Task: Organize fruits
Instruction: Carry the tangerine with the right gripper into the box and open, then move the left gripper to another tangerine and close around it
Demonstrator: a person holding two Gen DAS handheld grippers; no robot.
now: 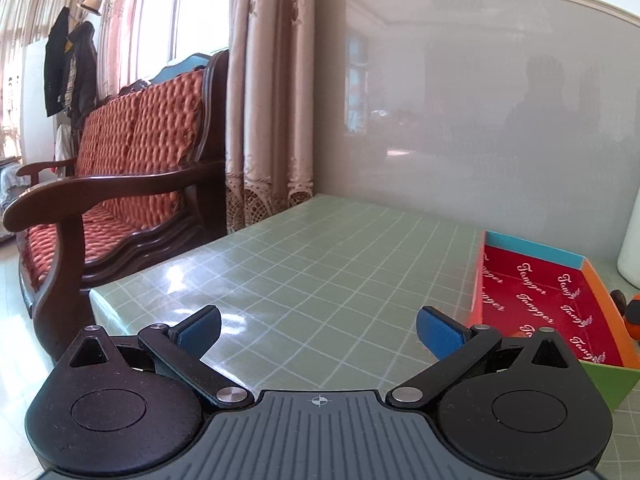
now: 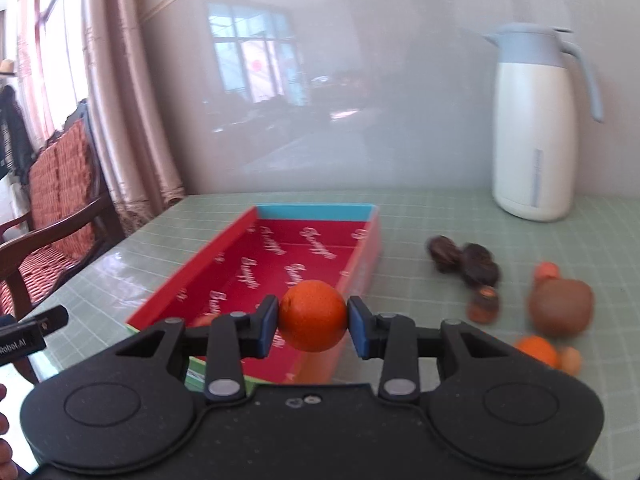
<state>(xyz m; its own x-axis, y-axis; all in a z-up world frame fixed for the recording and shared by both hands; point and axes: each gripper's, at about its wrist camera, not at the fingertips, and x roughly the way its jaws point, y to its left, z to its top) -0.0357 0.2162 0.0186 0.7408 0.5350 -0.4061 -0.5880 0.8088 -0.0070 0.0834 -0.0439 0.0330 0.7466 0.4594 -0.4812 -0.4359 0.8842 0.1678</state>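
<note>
The right tool [image 2: 313, 322] has its two blue pads pinched on a small orange [image 2: 313, 315], one pad on each side of its widest part, and carries it clear of the tabletop [image 2: 420, 216]. Only the flanks of a round, smooth skin are gripped, so a quick swing or a roll of the wrist could let the fruit twist out and fall short.

Just beyond and below the fruit lies the open red tray [image 2: 280, 252], its near right corner under the tool. If released too soon, the orange may strike the low wall and bounce out, or tip the light cardboard.

Right of the tool, the loose fruit waits: another orange [image 2: 538, 350], a brown round fruit [image 2: 560, 308] and dark dried pieces [image 2: 464, 262], blurred and hard to name. A wide return sweep could scatter them.

Farther right stands a white jug [image 2: 534, 128], well apart.

The left tool [image 1: 319, 330] hangs wide and empty over bare tabletop, the tray just to its right; drifting that way, it could nudge the tray.
</note>
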